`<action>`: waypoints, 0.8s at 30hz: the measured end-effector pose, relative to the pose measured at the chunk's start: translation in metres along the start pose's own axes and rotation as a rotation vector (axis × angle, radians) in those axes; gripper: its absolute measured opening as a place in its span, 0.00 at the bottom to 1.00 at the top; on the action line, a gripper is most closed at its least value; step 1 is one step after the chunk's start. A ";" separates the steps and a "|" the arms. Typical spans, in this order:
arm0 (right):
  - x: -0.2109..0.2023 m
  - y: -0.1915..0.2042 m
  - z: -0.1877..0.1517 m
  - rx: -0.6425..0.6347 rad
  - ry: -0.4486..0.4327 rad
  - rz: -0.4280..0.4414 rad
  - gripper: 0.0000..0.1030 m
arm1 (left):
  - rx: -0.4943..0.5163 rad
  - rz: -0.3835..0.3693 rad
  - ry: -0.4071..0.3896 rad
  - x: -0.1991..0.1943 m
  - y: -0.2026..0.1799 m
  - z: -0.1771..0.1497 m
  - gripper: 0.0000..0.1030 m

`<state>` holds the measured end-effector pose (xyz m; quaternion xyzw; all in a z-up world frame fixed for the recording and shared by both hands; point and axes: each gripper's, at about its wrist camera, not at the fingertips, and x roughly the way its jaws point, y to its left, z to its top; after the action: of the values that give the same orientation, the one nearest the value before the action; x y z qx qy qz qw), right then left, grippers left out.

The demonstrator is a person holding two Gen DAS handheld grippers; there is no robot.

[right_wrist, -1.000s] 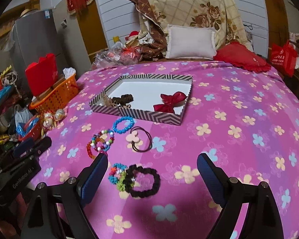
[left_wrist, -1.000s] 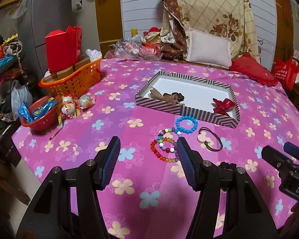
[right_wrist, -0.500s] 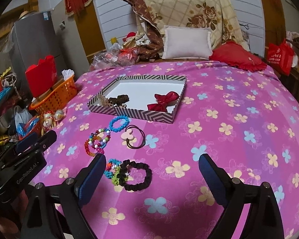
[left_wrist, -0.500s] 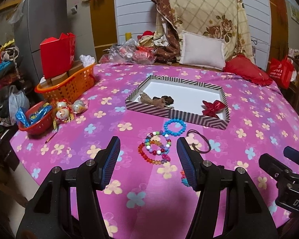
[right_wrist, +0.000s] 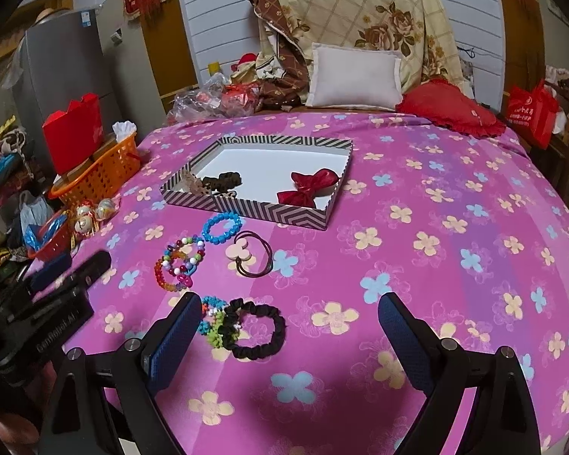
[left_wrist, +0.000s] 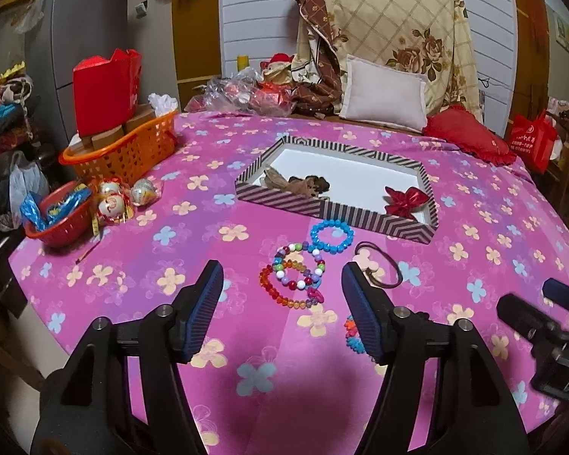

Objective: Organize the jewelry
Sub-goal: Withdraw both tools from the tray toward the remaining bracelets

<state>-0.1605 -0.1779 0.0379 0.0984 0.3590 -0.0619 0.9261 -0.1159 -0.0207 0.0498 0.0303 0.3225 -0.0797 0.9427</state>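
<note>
Both tools, left (left_wrist: 282, 282) just widened and right (right_wrist: 290, 313), gape empty over bracelets (left_wrist: 294, 278) before the striped tray (left_wrist: 334, 214).

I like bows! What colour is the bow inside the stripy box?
The bow is shiny red. It shows best in the right wrist view, lying in the box.
</note>
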 end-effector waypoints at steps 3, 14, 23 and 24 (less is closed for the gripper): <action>0.002 0.005 0.002 -0.011 -0.002 -0.001 0.90 | 0.004 -0.001 0.017 0.006 0.005 -0.003 0.64; 0.037 0.004 -0.002 -0.056 0.033 0.038 0.90 | -0.079 -0.029 0.167 0.056 0.070 -0.003 0.65; 0.079 -0.013 -0.002 -0.003 0.088 0.076 0.90 | -0.100 -0.096 0.291 0.106 0.073 0.004 0.65; 0.083 -0.014 -0.001 0.001 0.095 0.080 0.90 | -0.100 -0.100 0.302 0.111 0.072 0.005 0.65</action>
<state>-0.1028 -0.1947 -0.0216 0.1158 0.3985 -0.0201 0.9096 -0.0145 0.0352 -0.0139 -0.0209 0.4653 -0.1047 0.8787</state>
